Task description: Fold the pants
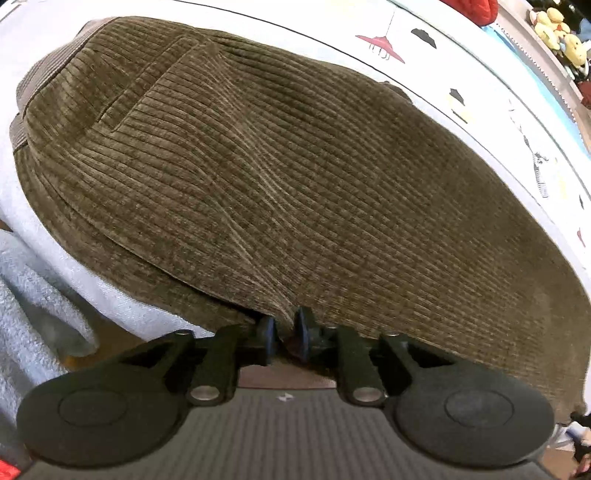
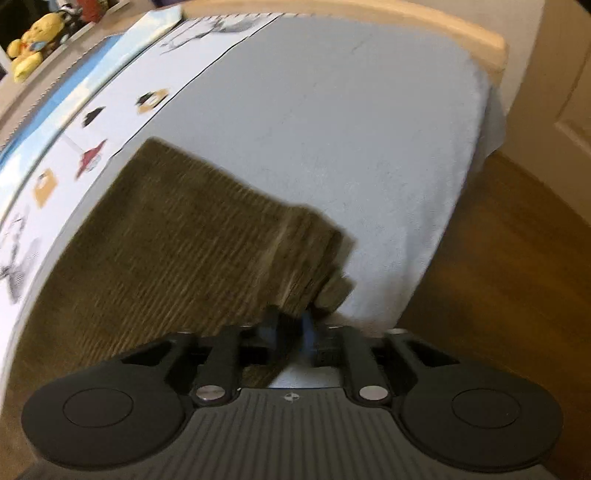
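On the pale blue-white bed cover lie the brown corduroy pants, spread wide across the surface, waistband end toward the far left in the left wrist view, a patch pocket visible on the upper layer. Left gripper: fingers drawn close together, pinching a raised ridge of corduroy at the near hem edge; cloth puckers up from the pinch in a long crease. Right gripper: fingers likewise nearly closed on the near edge of the pants, close to a corner where several stacked layers show; frame blurred, so exact contact at the blue finger pad is hard to read, but fabric sits between the fingers. Beyond the pants, a printed strip of cover with small house and lamp drawings runs along the far side. Yellow plush toys on a shelf past the bed. Wooden floor to the right of the bed; a light wooden footboard at the far end.
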`<action>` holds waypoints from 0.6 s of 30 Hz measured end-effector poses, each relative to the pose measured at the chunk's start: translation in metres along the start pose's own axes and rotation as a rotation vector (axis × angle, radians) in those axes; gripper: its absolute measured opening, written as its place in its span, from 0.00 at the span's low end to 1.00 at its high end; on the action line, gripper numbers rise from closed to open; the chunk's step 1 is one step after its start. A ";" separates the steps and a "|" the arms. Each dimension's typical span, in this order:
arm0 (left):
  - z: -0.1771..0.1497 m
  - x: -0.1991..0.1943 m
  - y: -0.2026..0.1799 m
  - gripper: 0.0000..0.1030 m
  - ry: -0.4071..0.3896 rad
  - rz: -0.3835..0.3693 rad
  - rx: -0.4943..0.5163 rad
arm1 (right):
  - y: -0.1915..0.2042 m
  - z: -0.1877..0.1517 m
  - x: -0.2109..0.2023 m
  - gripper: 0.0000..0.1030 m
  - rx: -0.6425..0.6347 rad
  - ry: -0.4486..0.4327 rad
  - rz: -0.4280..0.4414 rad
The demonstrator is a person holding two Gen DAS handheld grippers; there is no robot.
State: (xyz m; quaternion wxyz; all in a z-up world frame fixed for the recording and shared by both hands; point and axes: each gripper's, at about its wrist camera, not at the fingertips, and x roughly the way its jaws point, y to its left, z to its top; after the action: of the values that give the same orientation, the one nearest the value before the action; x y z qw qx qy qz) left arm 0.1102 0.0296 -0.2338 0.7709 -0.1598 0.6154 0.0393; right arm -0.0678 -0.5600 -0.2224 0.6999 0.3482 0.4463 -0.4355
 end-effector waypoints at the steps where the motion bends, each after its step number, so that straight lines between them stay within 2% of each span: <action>1: -0.002 -0.004 -0.001 0.46 0.009 -0.023 -0.011 | -0.001 0.001 -0.001 0.64 0.004 -0.017 -0.058; 2: 0.001 -0.006 -0.002 0.52 0.012 -0.035 -0.020 | -0.003 0.003 -0.003 0.72 0.011 -0.033 -0.104; 4: 0.000 -0.011 -0.007 0.81 0.008 -0.005 -0.017 | -0.008 0.002 -0.010 0.70 0.030 -0.074 -0.120; 5: -0.001 -0.015 -0.010 0.83 -0.001 0.025 -0.008 | -0.010 0.002 -0.018 0.64 0.044 -0.107 -0.083; 6: -0.002 -0.019 -0.011 0.83 -0.017 0.031 0.004 | -0.010 0.000 -0.027 0.61 0.048 -0.135 -0.037; 8: -0.003 -0.030 -0.018 0.83 -0.034 -0.001 0.030 | -0.006 -0.006 -0.051 0.60 0.019 -0.200 0.108; 9: -0.003 -0.034 -0.019 0.83 -0.037 -0.005 0.029 | -0.003 -0.010 -0.060 0.60 -0.011 -0.205 0.175; 12: -0.003 -0.047 -0.017 0.83 -0.058 -0.014 0.020 | 0.022 -0.040 -0.081 0.61 -0.164 -0.129 0.410; 13: -0.001 -0.050 -0.017 0.83 -0.065 -0.006 0.016 | 0.035 -0.054 -0.084 0.59 -0.226 -0.082 0.480; 14: 0.001 -0.054 -0.014 0.83 -0.069 0.002 0.015 | 0.053 -0.075 -0.086 0.52 -0.312 -0.019 0.545; 16: 0.004 -0.059 -0.009 0.83 -0.080 0.022 0.011 | 0.087 -0.111 -0.090 0.42 -0.488 0.053 0.606; 18: 0.007 -0.064 -0.001 0.83 -0.092 0.040 -0.004 | 0.121 -0.154 -0.096 0.42 -0.709 0.047 0.600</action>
State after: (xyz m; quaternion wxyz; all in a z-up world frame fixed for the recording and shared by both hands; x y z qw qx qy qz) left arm 0.1020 0.0397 -0.1711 0.7970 -0.1471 0.5824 0.0634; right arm -0.0271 -0.3510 -0.1767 0.8604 0.2110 0.4630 -0.0265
